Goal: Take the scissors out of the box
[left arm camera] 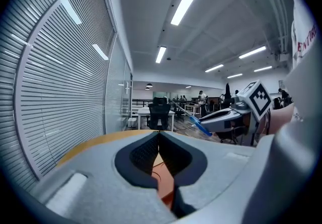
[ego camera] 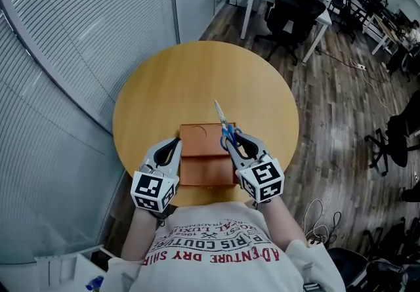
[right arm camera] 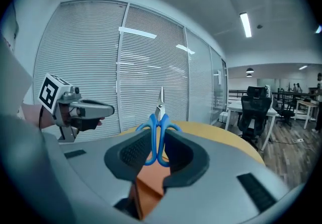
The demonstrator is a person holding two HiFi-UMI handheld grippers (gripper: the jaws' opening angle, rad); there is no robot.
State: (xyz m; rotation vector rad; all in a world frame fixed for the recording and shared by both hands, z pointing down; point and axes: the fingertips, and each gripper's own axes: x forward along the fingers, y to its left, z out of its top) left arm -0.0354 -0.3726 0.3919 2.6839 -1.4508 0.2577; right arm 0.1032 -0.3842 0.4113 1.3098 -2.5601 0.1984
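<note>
Now the right hand-held gripper [right arm camera: 157, 143] is pinching the scissors [right arm camera: 160, 111] by their blue handles, mid-frame above the box [ego camera: 200, 146]. The left hand-held gripper [left arm camera: 159, 136] is sitting closed and empty. With so narrow a grip, the scissors are risking pivoting and dropping.

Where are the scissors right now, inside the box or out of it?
Out. The right gripper clamps the blue-handled scissors by their handles, held clear above the brown box.
</note>
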